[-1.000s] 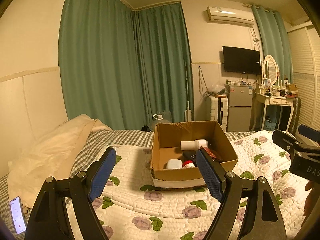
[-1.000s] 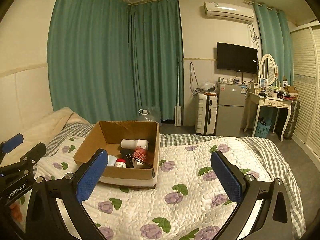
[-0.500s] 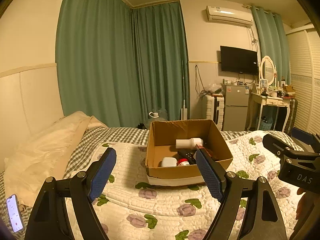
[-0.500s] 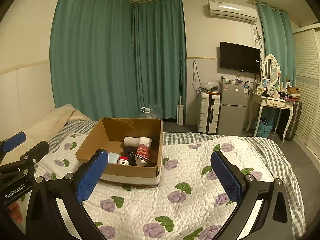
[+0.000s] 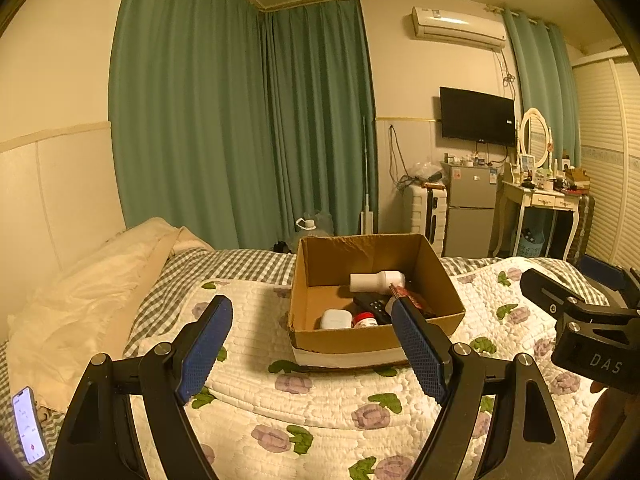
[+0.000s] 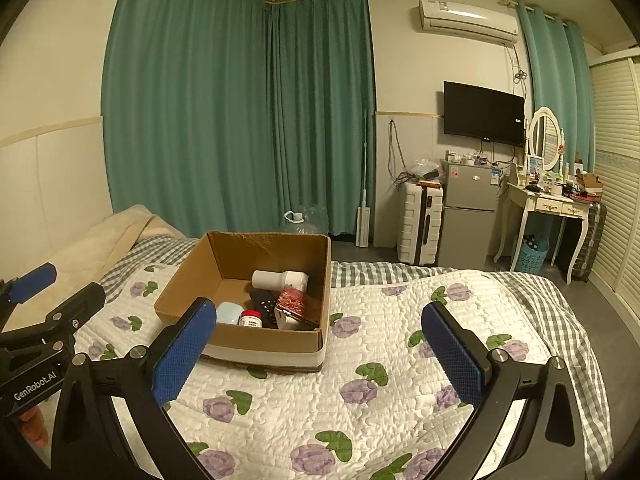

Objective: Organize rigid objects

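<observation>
Left wrist: the left tongs (image 5: 310,346) gape wide and empty above the bed (image 5: 320,408), short of the box (image 5: 372,340). Best to come in over the near wall before dipping for an item.

Right wrist: the right tongs (image 6: 320,354) are wide too, holding nothing. The box (image 6: 256,342), far left, holds a white bottle (image 6: 280,279), remote (image 6: 264,304), small case (image 6: 227,314), red-capped jar (image 6: 251,317) and red-patterned thing (image 6: 292,300).

A floral quilt (image 6: 400,344) covers the bed, a cream pillow (image 5: 80,304) at its head and a lit phone (image 5: 27,424) near it. Green curtains (image 6: 240,112), a wall television (image 6: 483,114), a white suitcase (image 6: 420,227) beside a small fridge (image 6: 468,216), and a dressing table (image 6: 552,208) line the room.
</observation>
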